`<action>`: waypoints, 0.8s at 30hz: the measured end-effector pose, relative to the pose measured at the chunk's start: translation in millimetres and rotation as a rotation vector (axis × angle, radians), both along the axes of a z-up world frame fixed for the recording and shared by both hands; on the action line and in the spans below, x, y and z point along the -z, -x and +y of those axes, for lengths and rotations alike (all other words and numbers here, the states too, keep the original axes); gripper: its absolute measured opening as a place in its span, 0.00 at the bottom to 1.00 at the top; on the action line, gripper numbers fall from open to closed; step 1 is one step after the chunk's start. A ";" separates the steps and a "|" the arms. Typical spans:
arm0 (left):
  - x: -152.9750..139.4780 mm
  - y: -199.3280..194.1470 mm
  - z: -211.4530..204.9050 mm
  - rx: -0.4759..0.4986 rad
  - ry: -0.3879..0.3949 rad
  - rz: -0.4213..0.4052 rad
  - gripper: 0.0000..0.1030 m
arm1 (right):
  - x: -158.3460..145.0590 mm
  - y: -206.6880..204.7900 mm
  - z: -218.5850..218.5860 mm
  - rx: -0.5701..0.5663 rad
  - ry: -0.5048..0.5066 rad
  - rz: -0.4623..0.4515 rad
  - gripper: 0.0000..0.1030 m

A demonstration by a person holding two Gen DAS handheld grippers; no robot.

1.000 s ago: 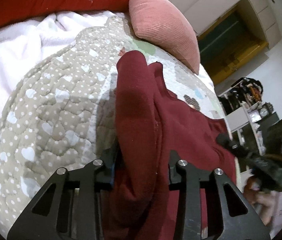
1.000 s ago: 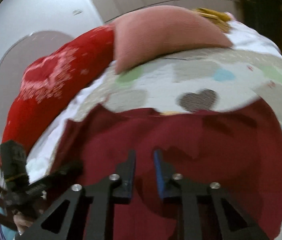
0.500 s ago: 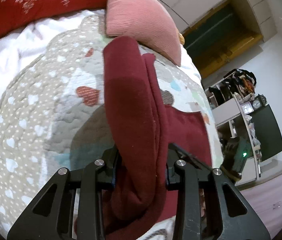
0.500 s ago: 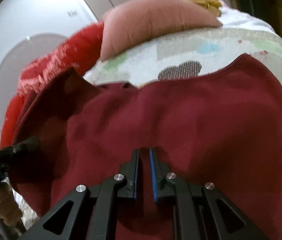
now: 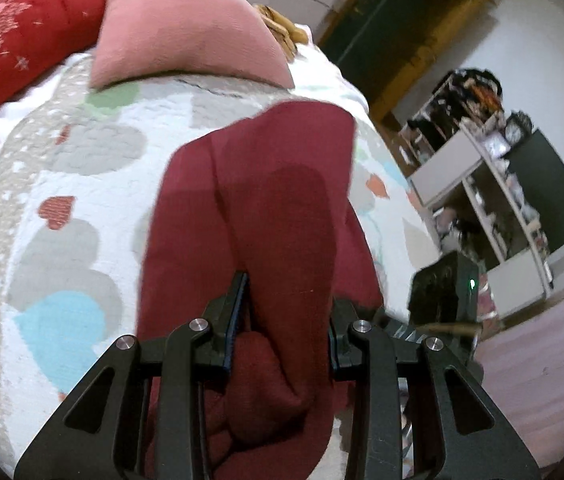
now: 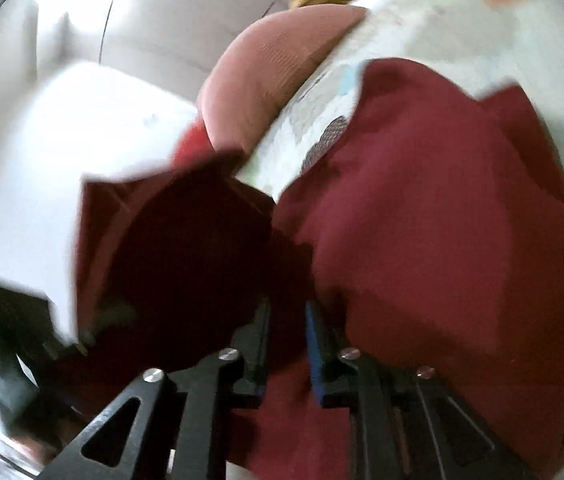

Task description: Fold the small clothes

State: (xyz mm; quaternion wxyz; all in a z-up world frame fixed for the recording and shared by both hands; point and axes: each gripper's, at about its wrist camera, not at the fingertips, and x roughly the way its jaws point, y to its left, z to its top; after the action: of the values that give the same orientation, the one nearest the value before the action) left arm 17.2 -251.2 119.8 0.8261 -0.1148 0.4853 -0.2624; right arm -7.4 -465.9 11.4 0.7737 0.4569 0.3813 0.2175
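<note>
Swung toward 12 o'clock since a second ago, both views now facing the pink cushion (image 5: pixel 186 28). Maroon garment (image 5: pixel 282 216) lifted off the heart-print quilt (image 5: pixel 62 200), bunched thick in left gripper (image 5: pixel 287 316); right gripper (image 6: pixel 285 344) narrow on a fold. Fold-over judged midway.

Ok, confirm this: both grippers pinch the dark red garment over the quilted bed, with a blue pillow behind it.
Wrong on the colour only. The pillow behind the dark red garment is pink, as the left wrist view shows. The rest stands.
</note>
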 end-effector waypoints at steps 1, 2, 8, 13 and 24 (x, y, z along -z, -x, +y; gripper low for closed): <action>4.3 0.7 -7.5 0.006 -0.011 0.006 0.30 | 9.9 0.3 -9.7 0.016 -0.114 -0.006 0.19; 9.4 1.3 -14.1 0.012 -0.020 0.013 0.30 | 18.2 1.6 -18.0 0.034 -0.208 -0.016 0.19; 36.1 8.8 -41.6 0.039 -0.082 0.031 0.30 | 37.0 3.2 -37.8 0.084 -0.528 -0.081 0.42; 36.2 7.4 -48.0 0.064 -0.078 0.065 0.37 | 41.5 7.2 -40.5 0.091 -0.582 -0.101 0.49; -3.1 57.3 -6.2 0.102 -0.118 -0.067 0.43 | 5.1 7.4 -28.5 0.016 -0.311 -0.058 0.61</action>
State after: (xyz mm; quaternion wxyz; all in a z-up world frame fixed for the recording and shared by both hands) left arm -40.1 -257.4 122.9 0.8328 -0.0320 0.4772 -0.2789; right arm -14.7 -494.4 6.3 0.7060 0.5678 0.3168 0.2807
